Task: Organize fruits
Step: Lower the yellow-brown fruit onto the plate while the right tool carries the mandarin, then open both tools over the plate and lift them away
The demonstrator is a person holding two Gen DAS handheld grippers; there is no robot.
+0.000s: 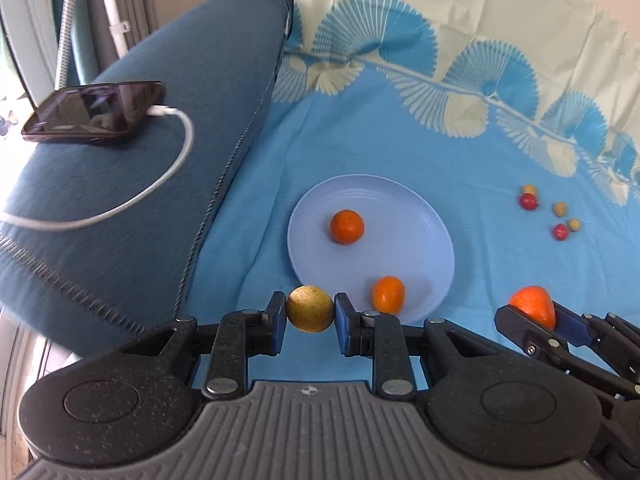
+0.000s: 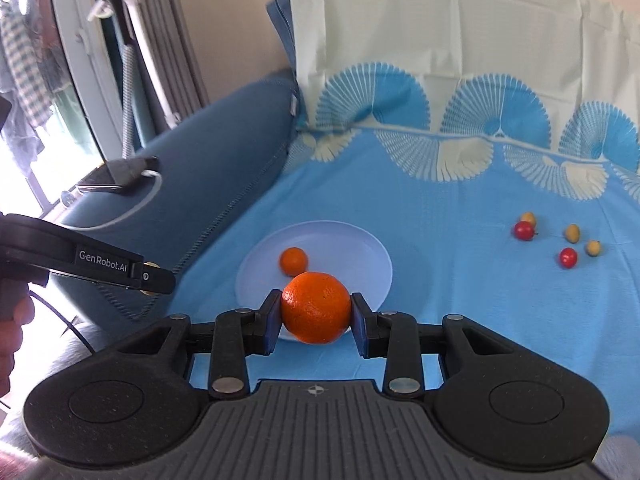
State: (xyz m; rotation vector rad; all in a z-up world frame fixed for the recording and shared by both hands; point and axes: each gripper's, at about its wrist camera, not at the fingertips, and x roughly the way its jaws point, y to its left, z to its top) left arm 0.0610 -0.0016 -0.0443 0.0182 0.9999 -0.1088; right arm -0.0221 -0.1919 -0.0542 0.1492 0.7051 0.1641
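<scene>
The left gripper (image 1: 310, 310) is clamped on a small speckled yellow-brown fruit (image 1: 309, 309), both pads pressed to its sides, just off the near left rim of the pale blue plate (image 1: 424, 216). The right gripper (image 2: 316, 312) is closed on a large orange (image 2: 316, 307), pads tight against it, held over the plate's near edge. In the left wrist view this gripper shows at the right, near the plate's near right rim.

Two small oranges lie on the plate: one (image 1: 347, 226) towards the middle, one (image 1: 388, 294) by the near rim. The far and right parts of the plate are bare.

To the right, well apart from the plate, a cluster of small fruits sits on the blue sheet (image 2: 440, 220): two red ones (image 2: 524, 231) (image 2: 568, 257) and three yellowish ones (image 2: 572, 233). Bare sheet lies between the plate and this cluster, and beyond the plate up to the fan-patterned border.

On the left, a dark blue cushion (image 1: 140, 168) rises along the sheet's edge, close to the plate's left side. A phone (image 1: 94, 112) with a white cable (image 1: 172, 176) rests on it.

In the right wrist view the left gripper's side reads "GenRobot.AI" (image 2: 103, 259).
</scene>
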